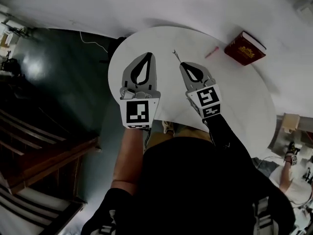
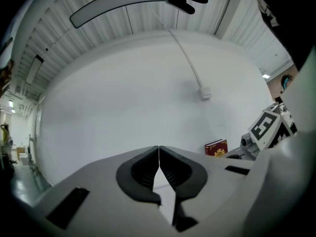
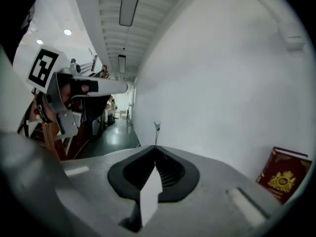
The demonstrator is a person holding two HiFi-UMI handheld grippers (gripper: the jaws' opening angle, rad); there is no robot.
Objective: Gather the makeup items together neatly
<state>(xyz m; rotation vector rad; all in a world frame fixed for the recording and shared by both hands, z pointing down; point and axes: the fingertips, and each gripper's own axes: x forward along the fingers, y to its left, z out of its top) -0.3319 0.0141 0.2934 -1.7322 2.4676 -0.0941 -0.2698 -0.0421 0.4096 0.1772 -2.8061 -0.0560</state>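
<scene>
**Operator:** What have I got to work with?

**Spotter:** The round white tabletop [image 1: 244,106] fills the view below you. A red book [image 1: 244,48] lies at its far right edge. Your left gripper [image 1: 148,55] has its jaws pressed together on nothing. Your right gripper [image 1: 182,65] is clamped on a thin metal tool [image 1: 175,56], pinched by its very end.

**Operator:** Where should it go?

**Spotter:** I'd judge next to the pink stick [image 1: 212,52], which lies near the far edge, just beside the book. The stick's long axis slants from the tabletop's middle toward the far right edge.

**Operator:** How does my tool sit?

**Spotter:** It runs straight on from the jaw tips, with its forked end pointing at the far edge. The hold is short, so move slowly and bring the tool low before you let go. Turn your wrist so it lands parallel to the stick, close beside it without knocking it.
</scene>
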